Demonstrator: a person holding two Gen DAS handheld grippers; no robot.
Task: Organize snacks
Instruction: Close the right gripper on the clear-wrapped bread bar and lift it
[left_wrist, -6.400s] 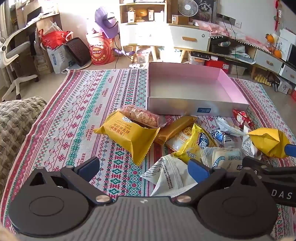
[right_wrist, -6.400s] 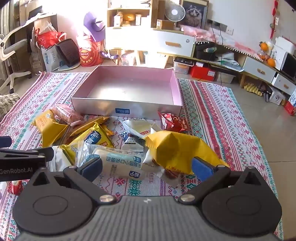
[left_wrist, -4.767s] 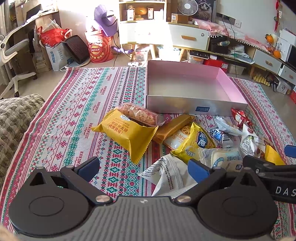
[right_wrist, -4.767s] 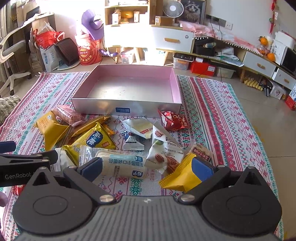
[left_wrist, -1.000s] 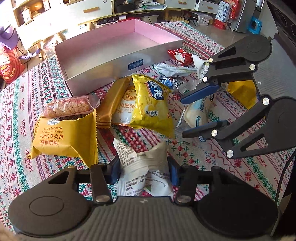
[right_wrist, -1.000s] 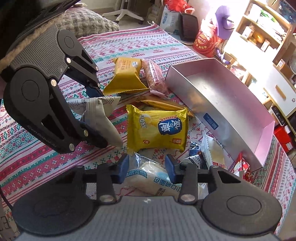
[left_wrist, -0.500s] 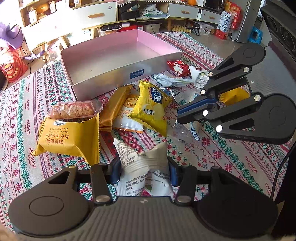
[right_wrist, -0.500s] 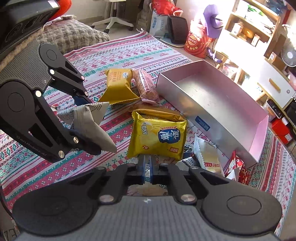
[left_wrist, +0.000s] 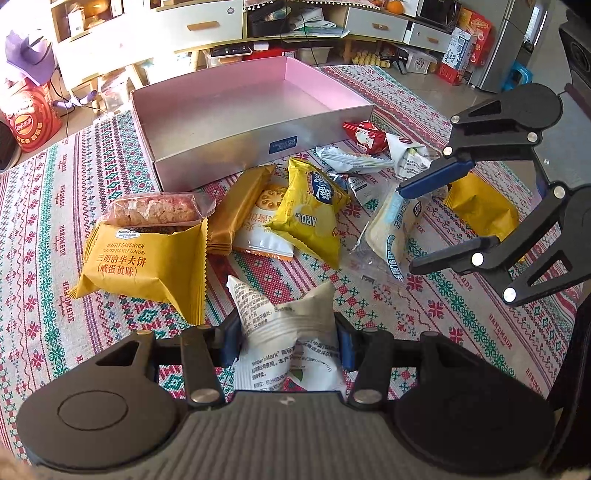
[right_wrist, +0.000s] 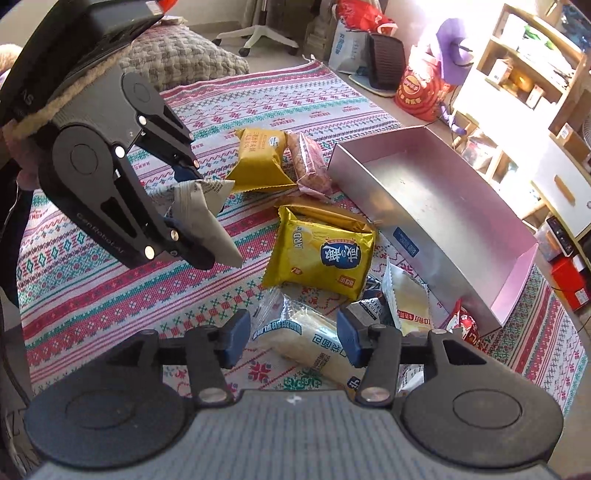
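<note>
Both grippers are engaged. The right gripper (right_wrist: 293, 341) jaws, fully together half a second ago, have just been opening — that grasp missed. They now stand apart astride the clear-wrapped cream roll packet (right_wrist: 314, 343) on the patterned woven cloth (right_wrist: 110, 295), pads not pressing. The left gripper (left_wrist: 288, 341) stays clamped on the white crinkled snack pouch (left_wrist: 286, 332) — the pink shallow box (left_wrist: 236, 107) is empty.

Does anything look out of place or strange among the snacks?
Yes. The pink box is empty, while the snacks lie scattered on the patterned cloth. The yellow chip bag overlaps the cracker packet, and the left gripper squeezes the white packet.
</note>
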